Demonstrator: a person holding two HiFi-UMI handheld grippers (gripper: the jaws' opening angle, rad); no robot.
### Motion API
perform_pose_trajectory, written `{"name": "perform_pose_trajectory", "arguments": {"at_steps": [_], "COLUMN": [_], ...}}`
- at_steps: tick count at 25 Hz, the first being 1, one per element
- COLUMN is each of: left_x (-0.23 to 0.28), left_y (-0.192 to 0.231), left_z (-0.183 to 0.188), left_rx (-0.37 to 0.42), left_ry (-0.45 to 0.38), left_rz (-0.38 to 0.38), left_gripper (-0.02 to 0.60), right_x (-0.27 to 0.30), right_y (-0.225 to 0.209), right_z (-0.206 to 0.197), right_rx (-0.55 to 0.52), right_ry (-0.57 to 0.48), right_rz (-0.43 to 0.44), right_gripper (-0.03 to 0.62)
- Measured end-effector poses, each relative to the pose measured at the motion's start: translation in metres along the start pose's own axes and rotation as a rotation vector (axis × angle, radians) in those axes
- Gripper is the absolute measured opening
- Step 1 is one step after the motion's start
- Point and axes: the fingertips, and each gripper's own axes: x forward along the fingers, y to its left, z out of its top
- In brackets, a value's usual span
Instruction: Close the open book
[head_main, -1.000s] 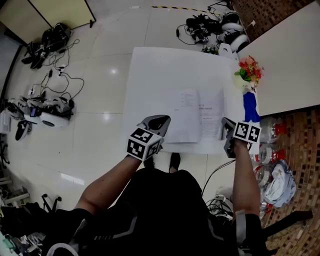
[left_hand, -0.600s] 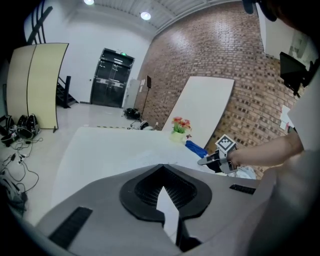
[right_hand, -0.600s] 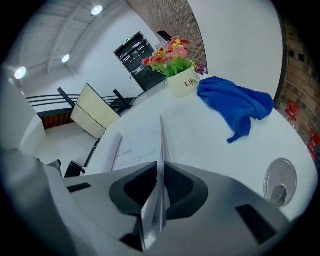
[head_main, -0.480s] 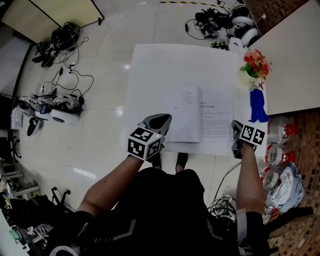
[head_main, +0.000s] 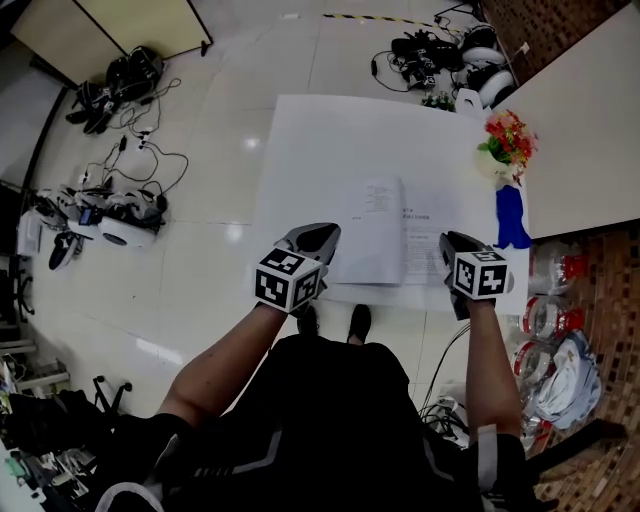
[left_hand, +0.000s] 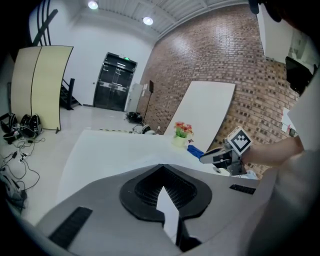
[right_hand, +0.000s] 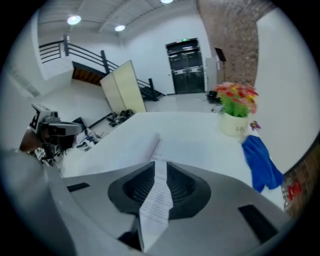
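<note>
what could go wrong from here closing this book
The right gripper pinches a thin page, and its jaws have just opened a little: the page could slip out or tear. The left gripper grips the left edge of the book, so folding the page over could crease it against that gripper.

Ceiling lamps above the left claw gave bright, even light; floor glare showed to its left; fisheye edges darkened.
</note>
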Motion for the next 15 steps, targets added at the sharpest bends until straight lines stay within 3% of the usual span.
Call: {"name": "perform_pose_trajectory", "arguments": {"at_steps": [4,8,12,15], "left_x": [-0.014,-0.027,-0.039,-0.045], "left_y": [0.01,0.022,0.032,0.037], "left_z": [-0.006,-0.016,-0.031,-0.043], "left_rx": [-0.02,-0.037,-0.059,-0.064], "left_ry": [-0.02,-0.025,-0.013,0.012], "left_rz": [0.014,0.026,0.034,0.039], "left_gripper": [-0.002,-0.002,-0.002,-0.002], "right_x": [0.015,0.028,0.037,0.041], "right_y": [0.089,0.157,0.199,0.214], "right_z": [0.01,-0.011,-0.037,-0.052], "right_rx": [-0.186,-0.426,-0.599,-0.837], "right_ry": [0.033,0.11,0.185,0.229], "right_rz": [0.129,0.222,0.273,0.261], "right_gripper": [0.074,0.081,0.109,0.129]}}
